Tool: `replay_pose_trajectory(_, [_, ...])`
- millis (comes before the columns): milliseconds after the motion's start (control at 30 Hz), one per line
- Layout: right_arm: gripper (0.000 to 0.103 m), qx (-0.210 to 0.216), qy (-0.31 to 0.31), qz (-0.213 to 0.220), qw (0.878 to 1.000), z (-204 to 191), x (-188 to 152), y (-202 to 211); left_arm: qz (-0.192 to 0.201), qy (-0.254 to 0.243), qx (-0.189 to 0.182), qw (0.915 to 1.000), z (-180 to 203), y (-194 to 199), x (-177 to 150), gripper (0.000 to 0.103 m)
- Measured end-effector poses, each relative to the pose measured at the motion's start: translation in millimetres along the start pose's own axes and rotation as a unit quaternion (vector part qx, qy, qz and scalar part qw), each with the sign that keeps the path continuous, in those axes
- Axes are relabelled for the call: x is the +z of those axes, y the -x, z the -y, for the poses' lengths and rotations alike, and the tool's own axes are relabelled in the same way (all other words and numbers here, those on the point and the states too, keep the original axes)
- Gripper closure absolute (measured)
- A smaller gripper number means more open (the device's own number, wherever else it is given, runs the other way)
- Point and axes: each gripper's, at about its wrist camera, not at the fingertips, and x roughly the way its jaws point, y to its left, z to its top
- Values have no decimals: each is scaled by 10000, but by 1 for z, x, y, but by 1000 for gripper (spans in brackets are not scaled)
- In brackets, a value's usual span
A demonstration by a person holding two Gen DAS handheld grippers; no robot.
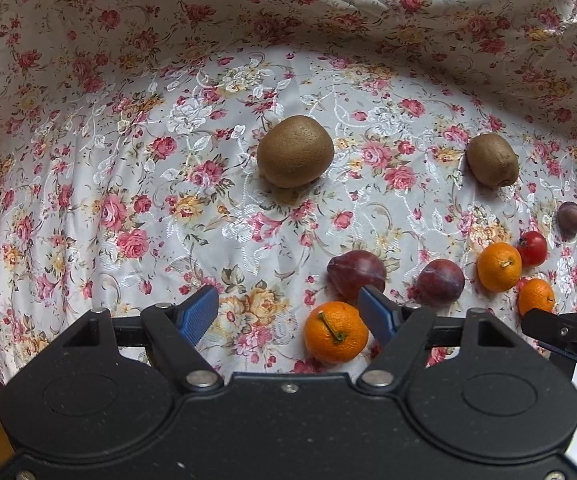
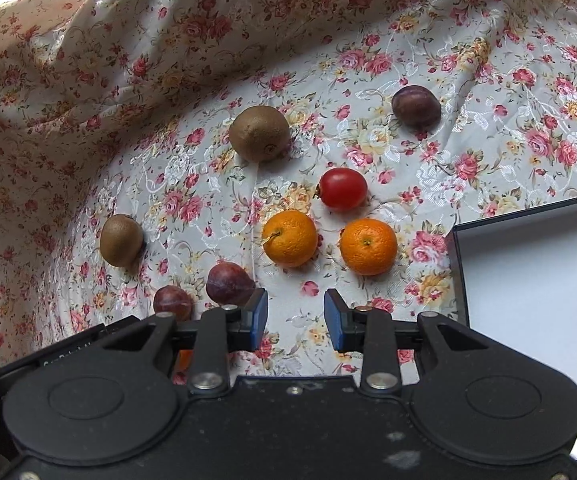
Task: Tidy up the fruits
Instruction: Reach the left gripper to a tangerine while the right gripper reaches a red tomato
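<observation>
Fruits lie on a floral cloth (image 1: 128, 160). In the left wrist view my left gripper (image 1: 288, 312) is open and empty, with a mandarin (image 1: 335, 332) between its fingers and a plum (image 1: 355, 272) just beyond. Two kiwis (image 1: 295, 151) (image 1: 492, 160) lie farther off. In the right wrist view my right gripper (image 2: 295, 316) is open and empty above the cloth. Two mandarins (image 2: 289, 237) (image 2: 368, 246), a red tomato (image 2: 343, 189), two kiwis (image 2: 259, 133) (image 2: 121, 240) and plums (image 2: 416, 106) (image 2: 228, 283) lie ahead of it.
A white tray with a dark rim (image 2: 458, 264) sits at the right in the right wrist view. The cloth rises in folds at the back (image 2: 128, 40). The right gripper's tip shows at the left wrist view's right edge (image 1: 560, 332).
</observation>
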Motion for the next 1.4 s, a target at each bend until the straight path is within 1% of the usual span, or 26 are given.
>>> replay_pose_trajectory(67, [69,34,46,-53,10000,-8,-1,-4,-63,-43,-3,10000,-2,-3,-2,26])
replay_pose_trajectory(167, [69,95,76,-124,9998,-20,-2,-10,-192,-147,-231,9994,-4,-8,-5,26])
replay_pose_trajectory(267, [69,144,96,-125,9998,-28,-2,-10,-149,-304,-389,9987,1,-8,-7,26])
replay_pose_trajectory(367, [69,79,89,-19,9999,-29,-2,-8,-134,-430,-492,9978,7,-8,-10,26])
replay_pose_trajectory(467, [69,-63,80,111,9999,-25,-1,-4,-169,-627,-404,9971,16,-12,-15,26])
replay_pose_trajectory(533, [69,-159,109,192,9996,-22,-1,-1,-206,-669,-202,9973,18,-18,-18,33])
replay_pose_trajectory(567, [69,-203,131,218,9995,-22,-1,0,-256,-650,-150,9974,18,-21,-18,35])
replay_pose_trajectory(667, [69,-251,162,272,9992,-19,-1,2,-377,-402,-348,9979,11,-26,-18,34])
replay_pose_trajectory(900, [69,-194,286,167,9993,-24,-6,0,-376,-123,-383,9985,12,-30,-17,33])
replay_pose_trajectory(1000, [69,-190,321,169,9992,-24,-7,1,-523,-208,-145,9983,19,-39,-17,38])
replay_pose_trajectory(1067, [69,-202,336,176,9991,-24,-7,2,-533,-228,-33,9983,22,-43,-18,37])
replay_pose_trajectory(1133, [69,-206,338,179,9991,-22,-7,2,-427,-258,-33,9987,25,-39,-18,45])
replay_pose_trajectory(1167, [69,-203,338,176,9991,-22,-7,2,-420,-261,-80,9987,25,-37,-17,52])
replay_pose_trajectory(1333, [69,-170,374,110,9991,-23,-8,-1,-463,-12,-205,9987,13,-38,-12,52])
replay_pose_trajectory(1400, [69,-144,427,78,9990,-27,-9,-3,-401,133,-44,9991,2,-35,-8,52])
